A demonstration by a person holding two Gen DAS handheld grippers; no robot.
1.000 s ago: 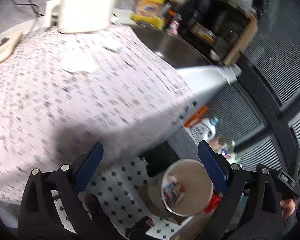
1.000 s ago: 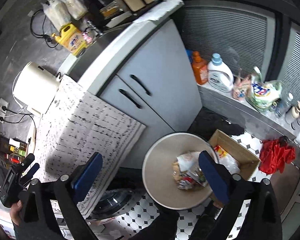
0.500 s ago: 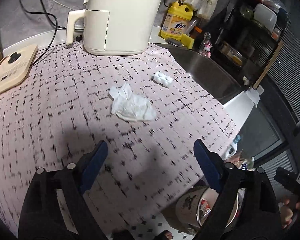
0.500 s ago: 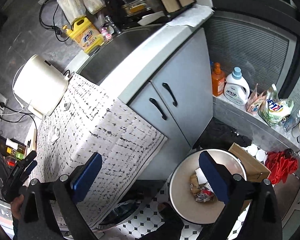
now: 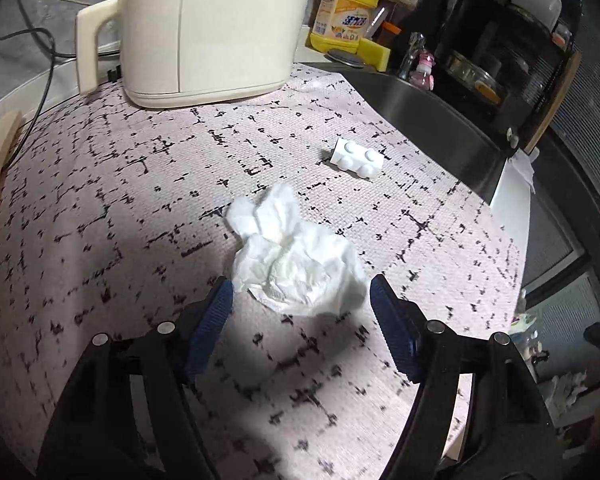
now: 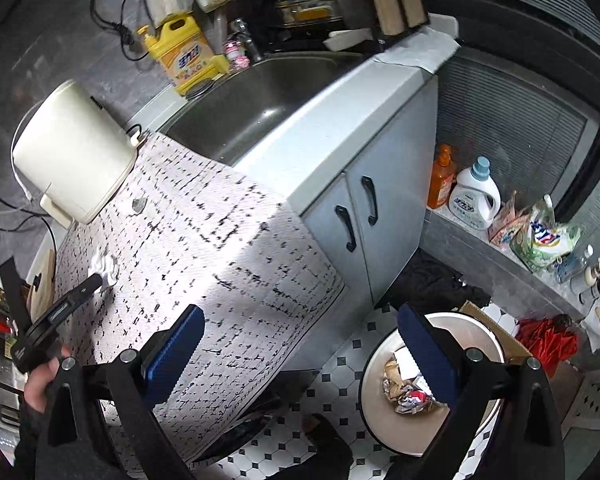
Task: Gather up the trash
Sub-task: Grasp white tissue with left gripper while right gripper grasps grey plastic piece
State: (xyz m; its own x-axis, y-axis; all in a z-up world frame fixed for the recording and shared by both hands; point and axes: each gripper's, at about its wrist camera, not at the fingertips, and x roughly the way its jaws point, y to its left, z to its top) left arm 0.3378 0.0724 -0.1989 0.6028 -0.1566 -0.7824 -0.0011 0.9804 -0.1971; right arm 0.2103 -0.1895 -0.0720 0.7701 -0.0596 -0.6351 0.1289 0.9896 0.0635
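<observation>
Tissue (image 5: 296, 264) now lying crumpled on the counter (image 5: 100, 200) between the left tool (image 5: 300, 300) pads, untouched, jaws just narrowing, one white brick (image 5: 357, 159) beyond, right tool (image 6: 300, 344) wide open, empty, one bin (image 6: 432, 380) below.

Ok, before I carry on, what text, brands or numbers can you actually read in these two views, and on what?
Yellow detergent jug: blue characters on its label, too blurred to read.
White detergent bottle: blue label, unreadable.
Green refill pouch: blue lettering, too distorted to read.
Orange bottle: no readable label.
Nothing is legible enough to quote.
</observation>
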